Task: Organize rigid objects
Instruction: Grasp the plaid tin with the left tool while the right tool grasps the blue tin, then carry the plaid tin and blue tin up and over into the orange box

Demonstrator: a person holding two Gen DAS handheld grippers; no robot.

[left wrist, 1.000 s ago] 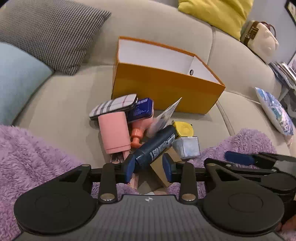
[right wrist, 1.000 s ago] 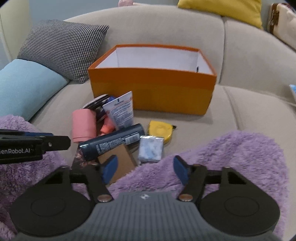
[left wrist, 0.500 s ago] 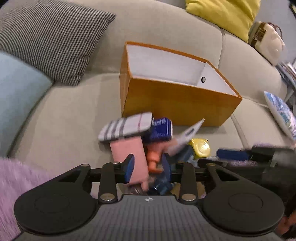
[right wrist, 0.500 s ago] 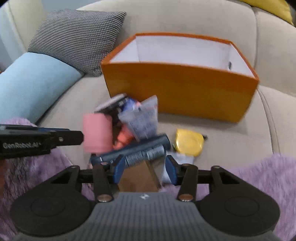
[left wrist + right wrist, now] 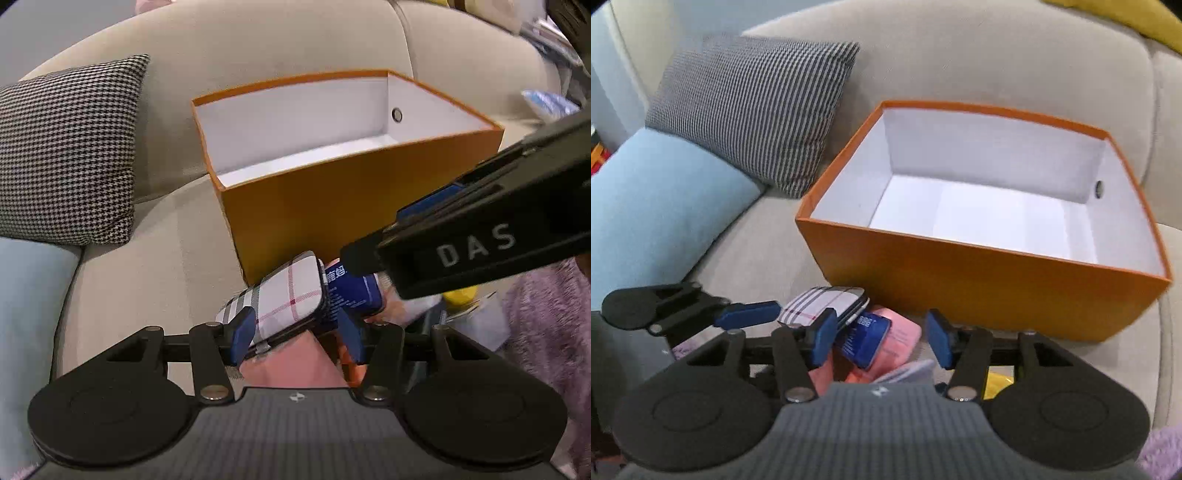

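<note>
One plaid case [image 5: 284, 291] tops the pile before the empty box [image 5: 332, 206], its long axis crosswise between the left gripper [image 5: 295, 332], whose jaws are opening, nothing pinched. The right gripper [image 5: 881, 341], also opening and empty, hovers just beside.

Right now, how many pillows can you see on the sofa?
3: a checked pillow against the backrest at the left, a light blue pillow in front of it, and a yellow pillow at the top right edge. Others may be out of view.
</note>
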